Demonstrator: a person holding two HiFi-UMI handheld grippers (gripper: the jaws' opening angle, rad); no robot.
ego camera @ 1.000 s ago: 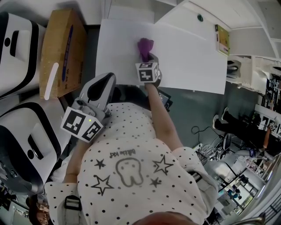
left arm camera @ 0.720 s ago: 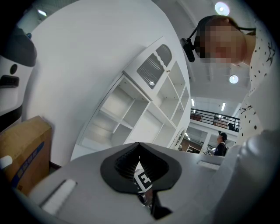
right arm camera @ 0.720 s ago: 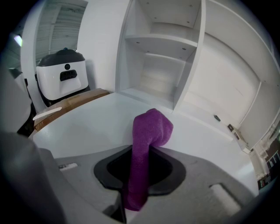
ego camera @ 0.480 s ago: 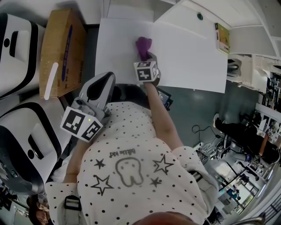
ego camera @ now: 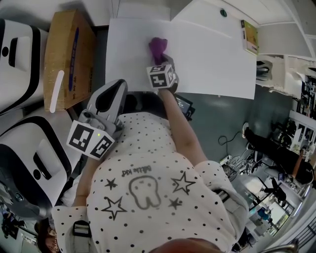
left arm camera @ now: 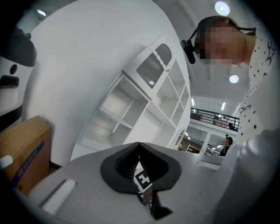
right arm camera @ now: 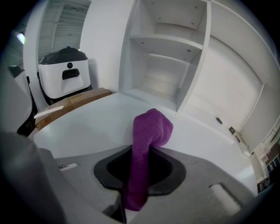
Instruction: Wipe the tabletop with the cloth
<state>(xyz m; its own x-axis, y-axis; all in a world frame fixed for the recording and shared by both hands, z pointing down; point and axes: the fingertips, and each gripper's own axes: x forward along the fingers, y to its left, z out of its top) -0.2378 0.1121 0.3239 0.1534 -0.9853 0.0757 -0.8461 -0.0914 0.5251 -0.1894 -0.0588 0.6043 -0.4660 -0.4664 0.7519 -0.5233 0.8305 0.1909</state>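
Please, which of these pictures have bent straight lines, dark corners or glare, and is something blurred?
Head view: evenly lit and sharp, the white tabletop nearly featureless. Left gripper view: strong wide-angle bending of the shelf unit, dark corners, glaring ceiling lamps, and a mosaic patch laid over the picture at upper right. Right gripper view: dark corners too, the purple cloth sharp.

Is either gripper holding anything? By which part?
Right gripper is shut on the purple cloth, gripping it mid-length; the bunched end pokes out ahead. Left gripper is shut, empty.
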